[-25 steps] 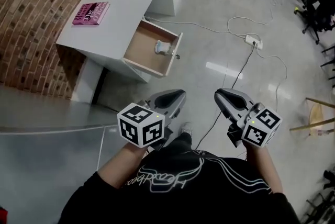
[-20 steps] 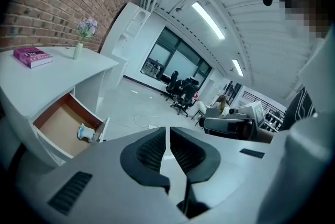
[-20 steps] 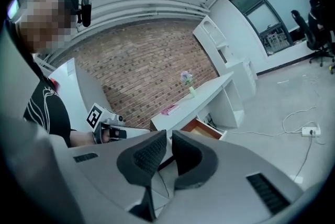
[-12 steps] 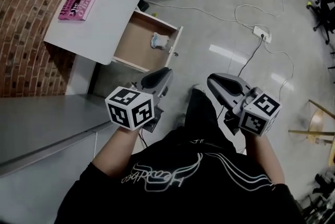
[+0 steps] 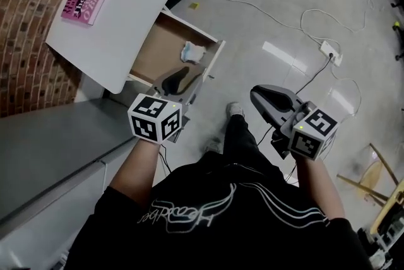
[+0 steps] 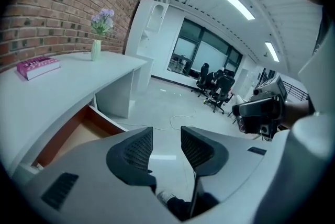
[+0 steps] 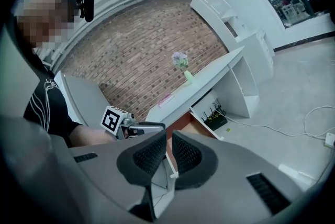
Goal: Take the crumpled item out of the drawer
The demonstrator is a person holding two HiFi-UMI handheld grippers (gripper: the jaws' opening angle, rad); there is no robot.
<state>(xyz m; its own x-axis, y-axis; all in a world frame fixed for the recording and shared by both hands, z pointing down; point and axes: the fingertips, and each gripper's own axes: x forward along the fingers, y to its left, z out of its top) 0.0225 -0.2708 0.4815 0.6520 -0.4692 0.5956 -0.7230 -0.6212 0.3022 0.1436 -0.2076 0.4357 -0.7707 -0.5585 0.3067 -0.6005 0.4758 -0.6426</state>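
We had the crumpled item (image 5: pixel 192 52) in the open drawer (image 5: pixel 156 59) at 1 o'clock from the nearer left gripper (image 5: pixel 180 81), jaws opening, empty; right gripper (image 5: pixel 265 95) nearly together, empty.

In the open drawer (image 5: pixel 153 55), close to its front: crumpled item (image 5: pixel 192 52). Over the drawer's back end, table (image 5: pixel 136 0), with book (image 5: pixel 84 2) on its left end. On the floor (image 5: pixel 271 10) to the right, power strip (image 5: pixel 330 52).
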